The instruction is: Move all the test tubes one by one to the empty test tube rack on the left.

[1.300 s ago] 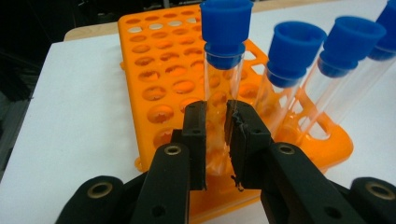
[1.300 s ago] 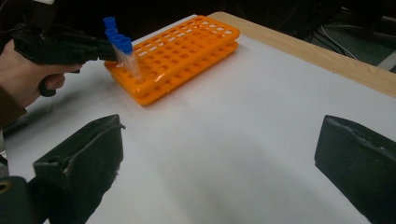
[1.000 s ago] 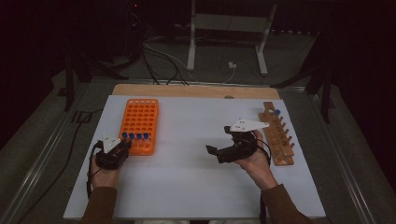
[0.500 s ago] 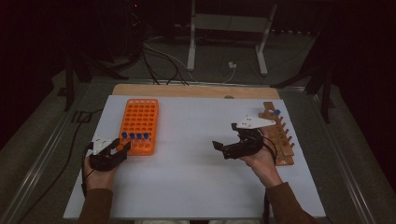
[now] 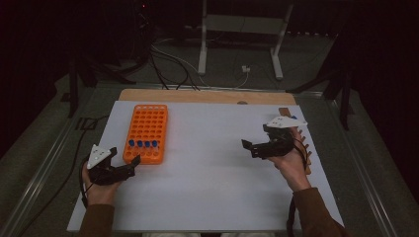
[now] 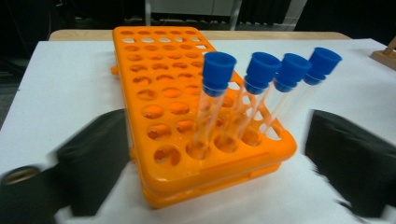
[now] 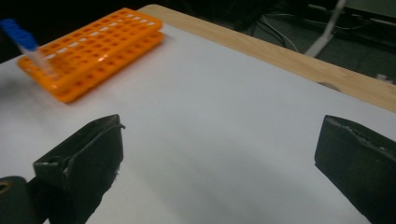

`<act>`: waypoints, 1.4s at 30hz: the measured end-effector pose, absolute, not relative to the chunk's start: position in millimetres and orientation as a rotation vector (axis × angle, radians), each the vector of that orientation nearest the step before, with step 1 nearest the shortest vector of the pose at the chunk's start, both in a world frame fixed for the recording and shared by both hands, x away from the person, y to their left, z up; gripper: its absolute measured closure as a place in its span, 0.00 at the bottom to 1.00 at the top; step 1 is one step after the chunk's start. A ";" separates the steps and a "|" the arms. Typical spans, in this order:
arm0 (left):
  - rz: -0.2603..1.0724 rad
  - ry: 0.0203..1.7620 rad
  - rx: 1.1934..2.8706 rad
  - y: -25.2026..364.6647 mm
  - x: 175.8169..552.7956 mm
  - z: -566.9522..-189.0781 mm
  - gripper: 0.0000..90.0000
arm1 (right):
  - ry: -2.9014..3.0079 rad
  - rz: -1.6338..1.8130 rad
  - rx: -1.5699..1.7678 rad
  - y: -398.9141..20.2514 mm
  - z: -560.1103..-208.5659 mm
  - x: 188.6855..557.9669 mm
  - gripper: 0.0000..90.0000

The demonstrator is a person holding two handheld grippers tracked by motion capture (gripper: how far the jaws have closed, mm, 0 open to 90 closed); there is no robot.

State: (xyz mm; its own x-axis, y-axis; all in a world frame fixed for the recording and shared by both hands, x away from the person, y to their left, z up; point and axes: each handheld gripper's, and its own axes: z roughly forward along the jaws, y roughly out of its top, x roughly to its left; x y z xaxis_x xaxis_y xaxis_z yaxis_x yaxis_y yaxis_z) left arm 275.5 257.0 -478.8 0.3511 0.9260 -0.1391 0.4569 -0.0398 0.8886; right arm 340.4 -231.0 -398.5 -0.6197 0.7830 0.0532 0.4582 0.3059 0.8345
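Observation:
An orange tube rack [image 5: 146, 132] lies on the white table top at the left. Several clear tubes with blue caps [image 5: 143, 144] stand in its near rows, seen close up as tubes [image 6: 261, 70] leaning in the rack [image 6: 163, 93]. My left gripper [image 5: 125, 155] sits just off the rack's near left corner. Its jaws have just been opening and stand wide apart, gripping nothing, in the left gripper view [image 6: 215, 161]. My right gripper [image 5: 249, 148] hovers at the right, pointing left, open and empty [image 7: 222, 158]. The rack [image 7: 93, 51] lies far ahead of it.
A wooden rack [image 5: 302, 143] lies along the right edge of the white top, partly under the right hand. A wooden strip [image 5: 207, 96] borders the far edge. Cables and a stand's feet lie on the dark floor beyond.
The left hand has drawn back from the tubes toward the near left and its jaws have opened. The right hand has moved right, toward the wooden rack.

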 end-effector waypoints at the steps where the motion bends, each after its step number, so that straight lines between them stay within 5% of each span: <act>1: 0.612 1.249 1.663 256.1 274.4 -478.5 0.02 | 2.208 1.225 1.121 -234.1 -398.5 342.1 0.02; 27: 0.601 1.192 1.681 247.8 266.7 -472.8 0.00 | 1.980 1.092 1.386 -318.1 -411.0 381.0 0.02; 42: 0.593 1.195 1.697 246.4 267.9 -474.5 0.01 | 1.887 1.008 1.524 -349.9 -417.6 401.7 0.18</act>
